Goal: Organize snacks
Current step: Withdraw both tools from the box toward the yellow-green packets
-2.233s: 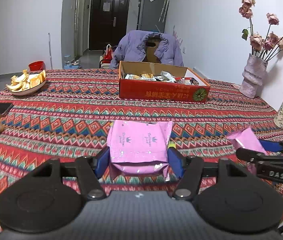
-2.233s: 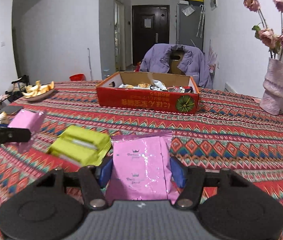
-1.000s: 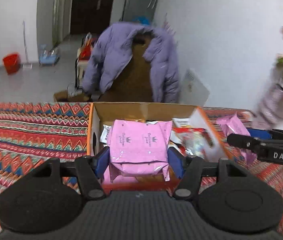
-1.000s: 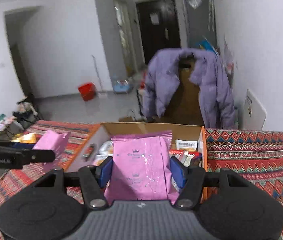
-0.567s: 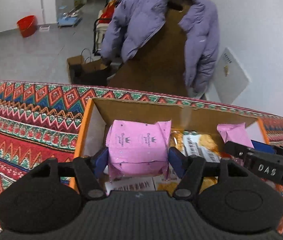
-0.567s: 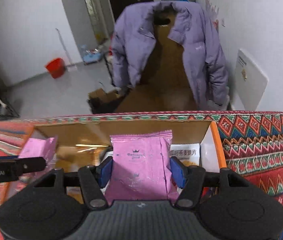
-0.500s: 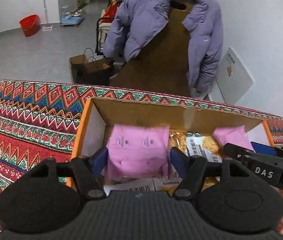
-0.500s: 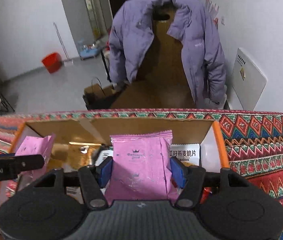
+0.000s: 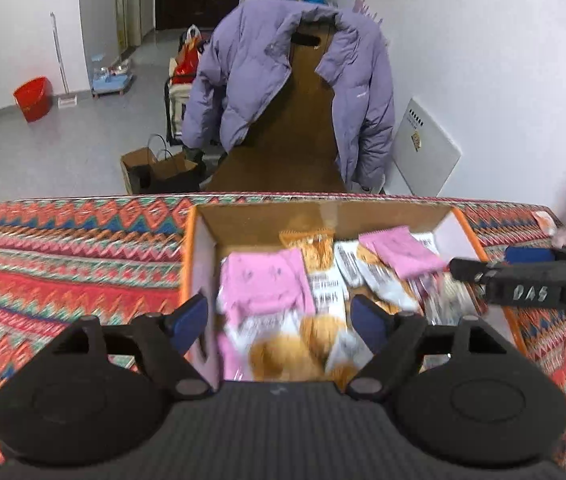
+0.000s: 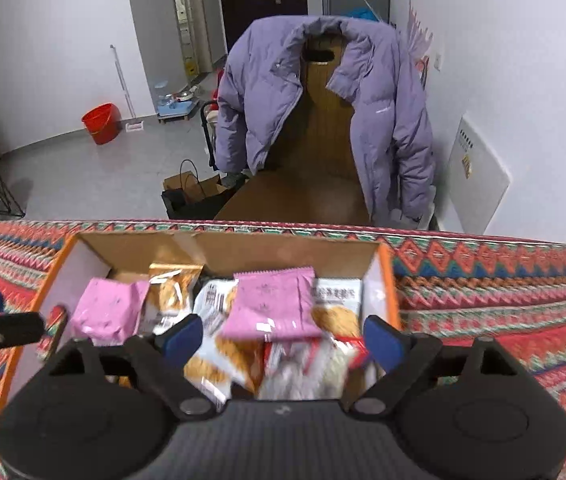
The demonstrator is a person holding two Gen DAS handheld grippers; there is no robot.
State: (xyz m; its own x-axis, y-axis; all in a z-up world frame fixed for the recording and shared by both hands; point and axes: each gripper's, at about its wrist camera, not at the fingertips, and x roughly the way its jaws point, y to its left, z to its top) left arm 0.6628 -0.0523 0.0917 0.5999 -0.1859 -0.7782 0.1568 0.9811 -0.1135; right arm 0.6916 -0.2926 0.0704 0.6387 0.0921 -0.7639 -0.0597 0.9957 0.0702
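An orange-rimmed cardboard box (image 9: pixel 187 248) (image 10: pixel 243 246) stands at the far edge of the table and holds several snack packets. My left gripper (image 9: pixel 279 320) hangs over its left half with its jaws opening. A pink packet (image 9: pixel 263 284) lies loose on the pile between the blue pads, touched by neither. My right gripper (image 10: pixel 283 338) hangs over the right half, its jaws also opening. The second pink packet (image 10: pixel 275 304) rests free on the snacks there. Each view shows the other packet (image 9: pixel 399 252) (image 10: pixel 107 312) and a finger (image 9: pixel 523 282) (image 10: pixel 3 330) of the other gripper.
A red zigzag-patterned cloth (image 9: pixel 63 264) (image 10: pixel 483 280) covers the table. Behind the box a purple jacket (image 10: pixel 323 92) hangs over a brown chair. On the grey floor are a paper bag (image 9: pixel 155 170) and a red bucket (image 10: pixel 101 122). A white panel (image 10: pixel 479 176) leans against the right wall.
Both grippers have opened and let go of their pink packets, which now lie on the snacks in the box. Both hands have moved a little across the box and lower.
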